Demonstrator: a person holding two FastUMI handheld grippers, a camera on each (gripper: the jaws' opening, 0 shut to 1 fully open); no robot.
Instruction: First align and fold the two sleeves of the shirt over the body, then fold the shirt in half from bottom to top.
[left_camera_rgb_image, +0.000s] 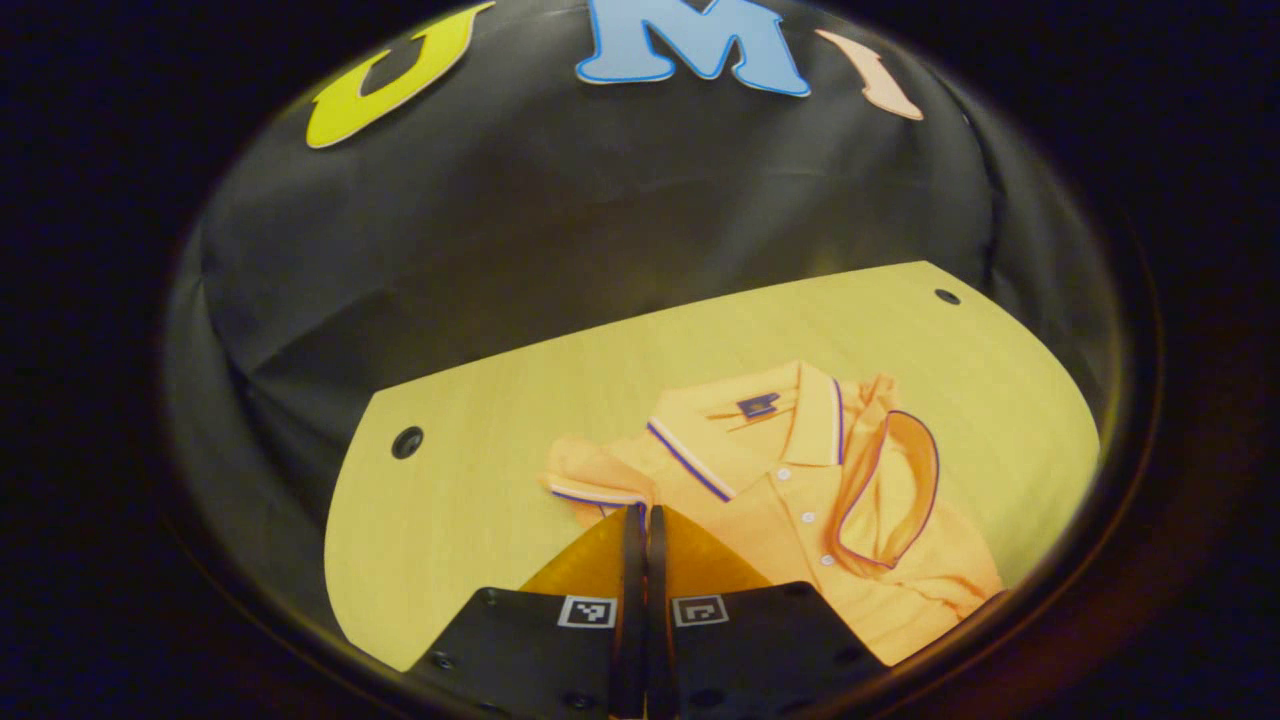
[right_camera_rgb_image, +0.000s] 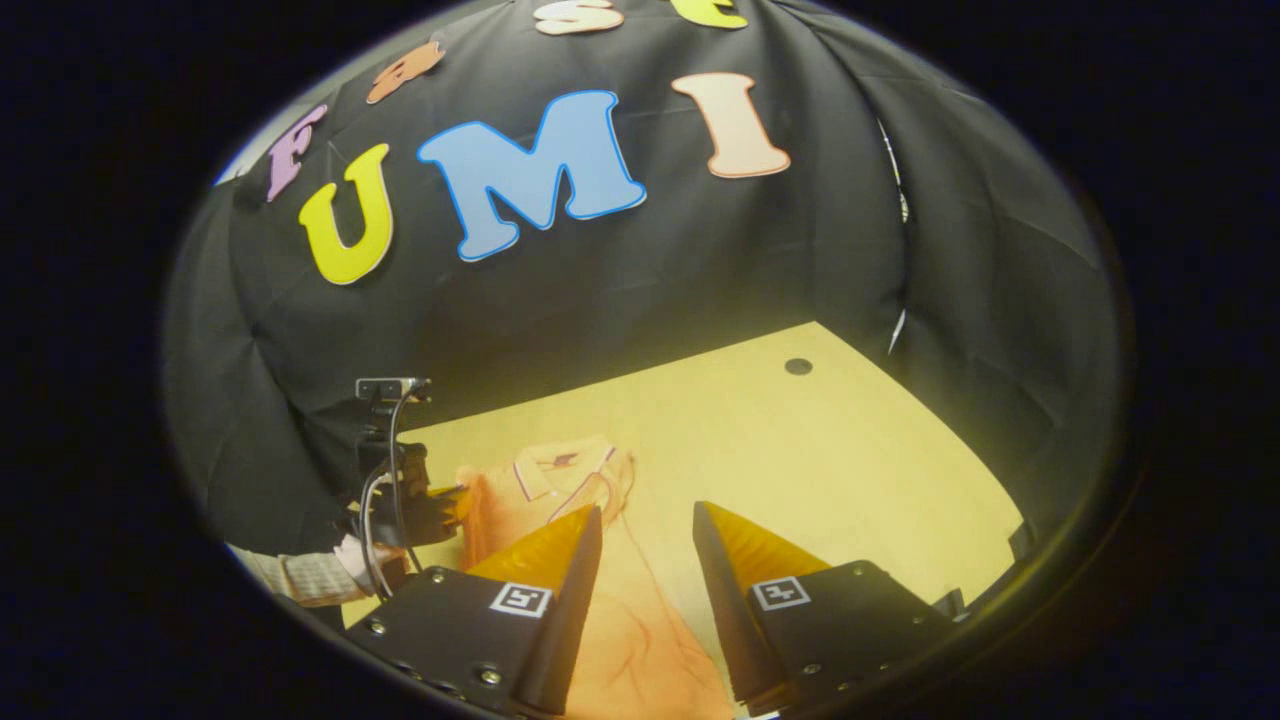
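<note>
In the left gripper view, your left gripper (left_camera_rgb_image: 640, 515) sits nearest, its two wedge-shaped fingers pressed flat together with no gap between them. Their tips end right at the striped cuff of a sleeve (left_camera_rgb_image: 590, 485) of the shirt (left_camera_rgb_image: 790, 500); whether any cloth is pinched between them you cannot tell from here. Each finger rises from a dark block with a square printed marker on top.

Just beyond those tips the shirt lies on the table (left_camera_rgb_image: 480, 440). It is an orange polo of soft knit fabric, with a ribbed collar (left_camera_rgb_image: 745, 425) edged in thin dark and pale stripes, a small dark tag inside the neck, and a row of pale round buttons down the placket. The other sleeve (left_camera_rgb_image: 895, 490) is already folded over onto the shirt's body, its dark-piped cuff forming a long loop beside the placket. The cloth shows gentle wrinkles low on the body.

The table under the shirt is smooth, pale yellow wood with a faint grain and a round dark hole (left_camera_rgb_image: 407, 441) near each far corner. Behind it hangs creased black cloth.

In the right gripper view, your right gripper (right_camera_rgb_image: 648, 515) has its fingers spread wide apart, holding nothing, poised over the shirt's lower body (right_camera_rgb_image: 620, 610). Past the shirt's far side, your left gripper shows as a dark device with cables, held by a hand (right_camera_rgb_image: 350, 555) in a checked sleeve, at the shirt's edge.
</note>
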